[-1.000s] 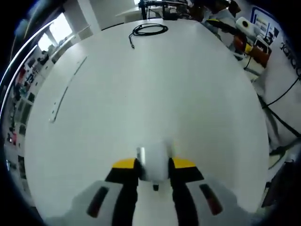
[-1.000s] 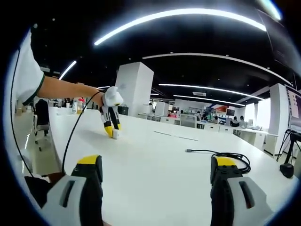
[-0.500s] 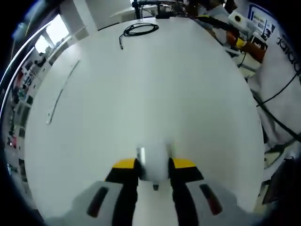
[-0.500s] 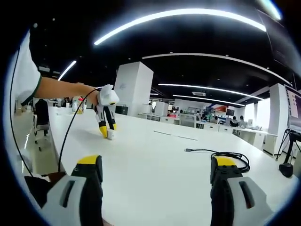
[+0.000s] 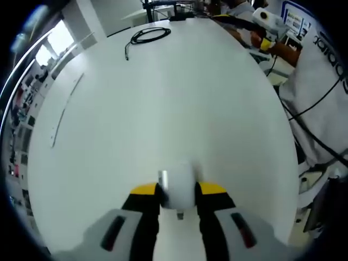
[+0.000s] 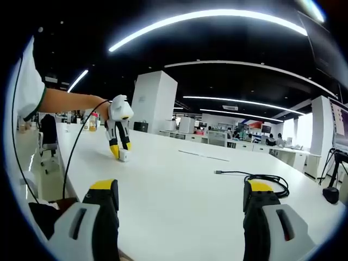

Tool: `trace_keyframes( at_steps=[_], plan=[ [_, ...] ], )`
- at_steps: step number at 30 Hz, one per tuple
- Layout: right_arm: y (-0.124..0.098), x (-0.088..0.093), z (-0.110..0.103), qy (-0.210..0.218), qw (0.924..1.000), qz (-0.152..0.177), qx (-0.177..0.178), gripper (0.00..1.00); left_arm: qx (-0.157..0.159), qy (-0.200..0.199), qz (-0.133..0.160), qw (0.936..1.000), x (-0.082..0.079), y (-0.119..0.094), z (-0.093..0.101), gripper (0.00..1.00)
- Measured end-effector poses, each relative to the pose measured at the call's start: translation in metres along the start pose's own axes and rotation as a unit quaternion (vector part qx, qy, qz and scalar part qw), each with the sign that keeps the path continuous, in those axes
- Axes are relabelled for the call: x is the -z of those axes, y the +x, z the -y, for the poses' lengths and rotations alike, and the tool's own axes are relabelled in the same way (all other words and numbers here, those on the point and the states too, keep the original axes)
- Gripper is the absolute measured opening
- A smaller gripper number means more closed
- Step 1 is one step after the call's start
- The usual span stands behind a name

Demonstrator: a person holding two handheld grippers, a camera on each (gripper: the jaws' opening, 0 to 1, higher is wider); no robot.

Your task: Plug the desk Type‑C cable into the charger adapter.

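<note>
My left gripper (image 5: 178, 191) is pointing downward, its 2 yellow-tipped jaws pinching inward on a small white block. In the right gripper view it (image 6: 118, 154) is hanging from my outstretched bare forearm (image 6: 70, 100). My right gripper (image 6: 182, 202) is sitting level, its 2 jaws spread wide apart, gripping nothing.

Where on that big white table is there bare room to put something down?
Most of the table is bare, between the left gripper holding the adapter and the coiled cable at the far end.
</note>
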State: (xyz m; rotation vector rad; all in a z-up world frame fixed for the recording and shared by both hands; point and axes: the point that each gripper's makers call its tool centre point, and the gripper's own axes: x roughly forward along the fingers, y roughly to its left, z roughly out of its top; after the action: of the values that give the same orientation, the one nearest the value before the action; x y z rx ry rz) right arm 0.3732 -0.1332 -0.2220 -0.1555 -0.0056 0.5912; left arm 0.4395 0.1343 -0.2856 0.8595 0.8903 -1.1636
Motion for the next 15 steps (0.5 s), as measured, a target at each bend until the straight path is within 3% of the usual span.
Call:
trace_keyframes(
  at_steps=[8, 15],
  plan=[
    [-0.001, 0.001, -0.002, 0.004, 1.0, 0.002, -0.001, 0.96, 0.004, 0.003, -0.009, 0.9999, 0.005, -0.002, 0.005, 0.25],
    [-0.001, 0.001, -0.005, 0.002, 1.0, 0.003, -0.003, 0.96, 0.006, 0.009, -0.014, 0.9998, 0.001, -0.002, 0.024, 0.25]
  ],
)
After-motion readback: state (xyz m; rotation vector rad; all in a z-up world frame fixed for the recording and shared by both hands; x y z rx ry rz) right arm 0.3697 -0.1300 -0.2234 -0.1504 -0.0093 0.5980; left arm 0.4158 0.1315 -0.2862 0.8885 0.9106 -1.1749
